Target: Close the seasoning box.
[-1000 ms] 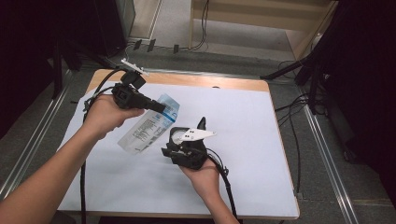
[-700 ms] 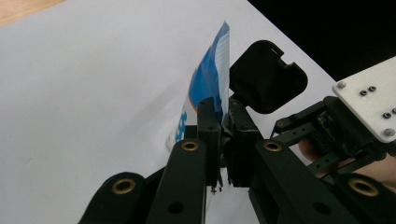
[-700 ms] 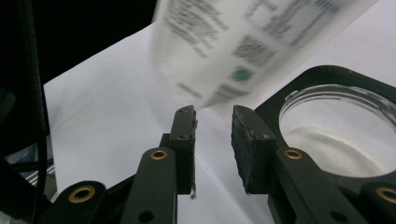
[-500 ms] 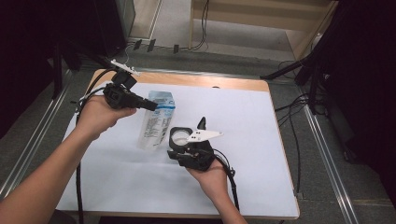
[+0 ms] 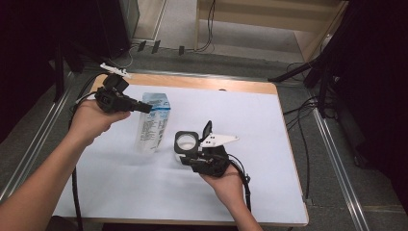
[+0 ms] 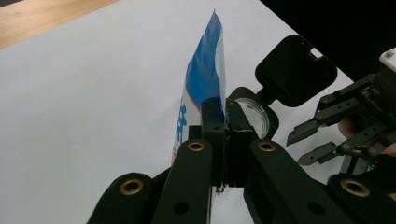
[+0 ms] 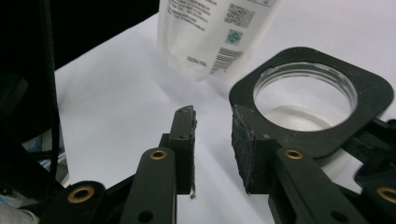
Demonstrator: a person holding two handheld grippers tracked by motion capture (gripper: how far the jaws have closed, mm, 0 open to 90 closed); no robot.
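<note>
High view: the left gripper point(image 5: 143, 107) holds a blue-and-white pouch point(image 5: 153, 126) by its top edge, hanging upright with its bottom near or on the white table cover point(image 5: 260, 125); contact there cannot be confirmed. The right gripper point(image 5: 192, 155) sits just beside a clear jar with a black square collar point(image 5: 186, 142), its hinged black lid point(image 5: 207, 130) standing open. Pouch and jar are close, side by side.

Left gripper view: the jaws are closed tight on the pouch's point(image 6: 203, 79) sealed upper edge, the blue panel rising between them. The jar's mouth point(image 6: 256, 116) lies just behind the pouch, the lid point(image 6: 295, 70) raised beyond it.

Right gripper view: the jaws stand part open with nothing between them. The jar collar point(image 7: 312, 95) lies just beside the right-hand jaw, possibly touching; a grip is not evident. The pouch's printed lower end point(image 7: 212, 32) hangs ahead, beyond the jaw tips.

Assessment: the work in hand appears to be bringing the pouch to the jar. To do it well, the right gripper should steady the collar before any tilt, and the left should keep its pinch square on the seal while aligning the pouch over the mouth, clear of the lid.
</note>
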